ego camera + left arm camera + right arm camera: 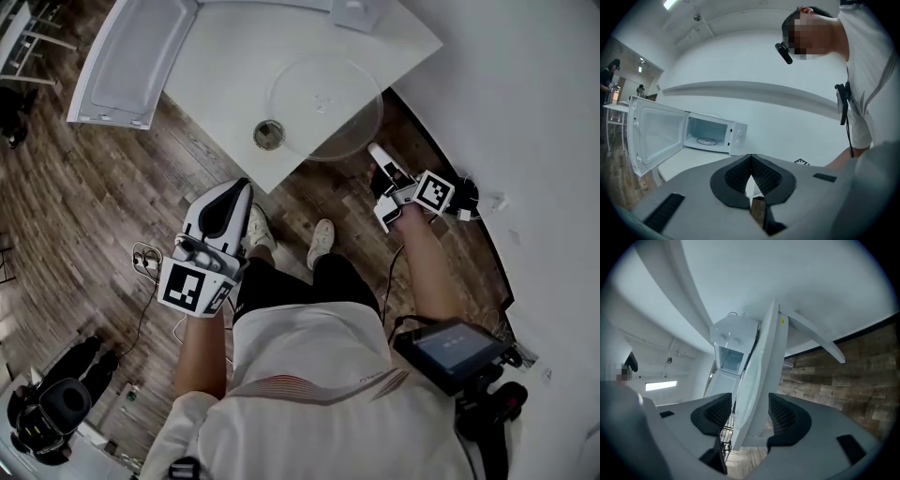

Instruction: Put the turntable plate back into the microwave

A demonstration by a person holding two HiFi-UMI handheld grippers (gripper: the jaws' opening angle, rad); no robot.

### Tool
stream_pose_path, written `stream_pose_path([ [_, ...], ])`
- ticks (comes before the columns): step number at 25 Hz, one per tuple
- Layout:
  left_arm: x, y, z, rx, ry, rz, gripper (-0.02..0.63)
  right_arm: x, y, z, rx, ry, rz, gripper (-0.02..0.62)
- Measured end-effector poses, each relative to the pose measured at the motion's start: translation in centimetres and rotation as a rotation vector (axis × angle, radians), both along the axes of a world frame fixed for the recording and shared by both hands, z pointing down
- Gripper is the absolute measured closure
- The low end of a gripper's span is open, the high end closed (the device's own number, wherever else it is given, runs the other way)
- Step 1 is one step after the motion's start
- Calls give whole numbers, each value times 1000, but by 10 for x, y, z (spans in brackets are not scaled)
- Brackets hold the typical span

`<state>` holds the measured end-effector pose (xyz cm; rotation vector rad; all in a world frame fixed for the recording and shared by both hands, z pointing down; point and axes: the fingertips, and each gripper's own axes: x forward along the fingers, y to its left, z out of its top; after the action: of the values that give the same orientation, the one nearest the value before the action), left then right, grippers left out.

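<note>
Glass turntable plate overhanging the tabletop looks stiff, slick and breakable; grip its free rim. Jaws: right gripper wide and empty, left gripper closed.

- Turntable plate: clear glass, smooth, glossy.
- Table: white top, smooth, matt.
- Floor: wood planks with visible grain and a dull sheen.
- Microwave: white casing, smooth, faintly glossy.
- Left gripper and right gripper: smooth matt grey plastic shells.
- Pads: dark, rubbery-looking, with a fine grid texture.
- Shirt: white cloth.
</note>
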<state>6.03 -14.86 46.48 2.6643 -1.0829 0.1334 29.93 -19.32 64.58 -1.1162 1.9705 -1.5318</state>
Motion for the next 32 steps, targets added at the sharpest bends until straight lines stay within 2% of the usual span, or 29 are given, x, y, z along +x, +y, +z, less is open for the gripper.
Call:
stream_pose_path([
  [5, -15, -3, 17, -38, -19, -60, 595, -26, -14, 28, -80, -143, -24, 368],
  [9, -19, -5, 25, -52, -24, -90, 595, -40, -29, 29, -67, -235, -52, 370],
  [10, -20, -5, 26, -55, -24, -96, 595, -42, -32, 28, -60, -245, -53, 371],
  [13, -20, -7, 30, -64, -18, -108, 595, -42, -39, 32, -61, -238, -46, 456],
  [17, -18, -7, 31, -68, -16, -107, 595, -44, -42, 33, -74, -278, -47, 493],
  [21, -17, -6, 31, -67, -19, -102, 595, -45, -44, 27, -66, -322, -35, 565],
  [32, -20, -6, 27, -58, -22, -85, 595, -45, -44, 16, -22, -323, -3, 568],
])
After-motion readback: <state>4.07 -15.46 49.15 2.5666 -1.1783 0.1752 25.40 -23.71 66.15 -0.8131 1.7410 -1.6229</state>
